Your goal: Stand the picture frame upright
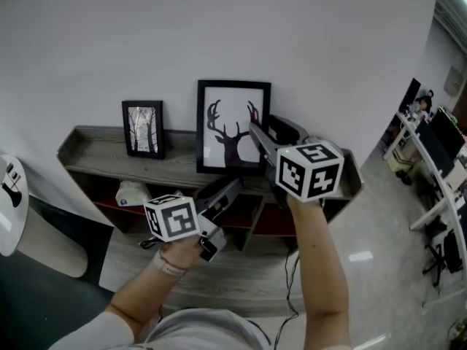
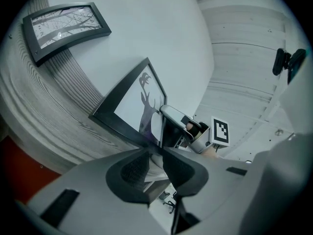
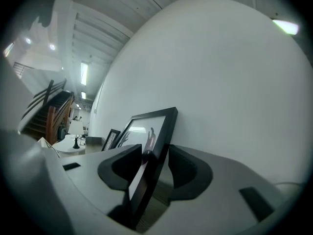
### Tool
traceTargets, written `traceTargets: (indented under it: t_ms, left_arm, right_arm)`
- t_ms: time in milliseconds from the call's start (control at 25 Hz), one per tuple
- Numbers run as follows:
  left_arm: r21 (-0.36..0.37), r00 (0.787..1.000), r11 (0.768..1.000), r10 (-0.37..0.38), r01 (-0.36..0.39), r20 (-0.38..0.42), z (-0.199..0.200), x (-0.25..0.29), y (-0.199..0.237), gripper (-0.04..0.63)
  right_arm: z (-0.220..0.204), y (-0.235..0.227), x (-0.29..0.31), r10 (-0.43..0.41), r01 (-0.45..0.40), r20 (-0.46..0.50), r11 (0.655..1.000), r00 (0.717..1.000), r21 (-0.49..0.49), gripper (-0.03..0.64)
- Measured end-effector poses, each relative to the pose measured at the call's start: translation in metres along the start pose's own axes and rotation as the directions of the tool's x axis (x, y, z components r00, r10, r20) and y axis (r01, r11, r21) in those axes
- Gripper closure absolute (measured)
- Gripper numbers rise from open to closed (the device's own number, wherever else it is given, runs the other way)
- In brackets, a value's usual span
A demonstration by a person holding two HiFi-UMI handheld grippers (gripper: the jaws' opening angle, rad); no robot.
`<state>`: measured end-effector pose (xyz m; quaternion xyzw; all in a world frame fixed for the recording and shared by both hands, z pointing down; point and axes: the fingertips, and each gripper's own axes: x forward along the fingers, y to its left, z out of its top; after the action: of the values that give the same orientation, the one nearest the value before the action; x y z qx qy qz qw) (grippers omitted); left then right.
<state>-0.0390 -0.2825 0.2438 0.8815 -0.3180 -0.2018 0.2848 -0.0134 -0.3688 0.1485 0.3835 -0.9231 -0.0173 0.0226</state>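
Two frames are on the counter [image 1: 95, 150]. Yours is the larger one, the picture frame [image 1: 233, 126] with the deer silhouette. It stands on its lower edge, tilted back with its top against the wall [image 1: 219, 28], to the right of the small frame [image 1: 144, 128]. Your right tongs [image 1: 266, 131] pinch its right side rail, one pad on the glass face and one behind. Your left tongs [image 1: 230, 185] are spread, with the tips just at the frame's lower front edge and gripping nothing.

The job looks close to done, so the risk lies in letting go. If you release the right tongs while the frame's foot sits too far from the wall, the foot could slide forward and the frame drop flat. Drawing the rear pad out sideways could drag the rail and twist the frame off the wall. A nudge from the left tongs could tip it forward over the counter's front lip. I cannot see whether a rear stand is out.
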Motion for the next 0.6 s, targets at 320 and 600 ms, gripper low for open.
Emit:
traceTargets:
  t_ms: [320, 600]
  left_arm:
    - [0.002, 1.0, 1.0, 0.003, -0.003, 0.012, 0.001, -0.005, 0.0, 0.503]
    - [0.01, 0.999, 1.0, 0.018, -0.018, 0.032, -0.002, -0.027, 0.006, 0.503]
  right_arm:
    - [-0.015, -0.014, -0.003, -0.056, 0.048, 0.061, 0.989, 0.997, 0.137, 0.502]
    - [-0.018, -0.02, 0.003, -0.111, 0.093, 0.103, 0.982, 0.988, 0.167, 0.506]
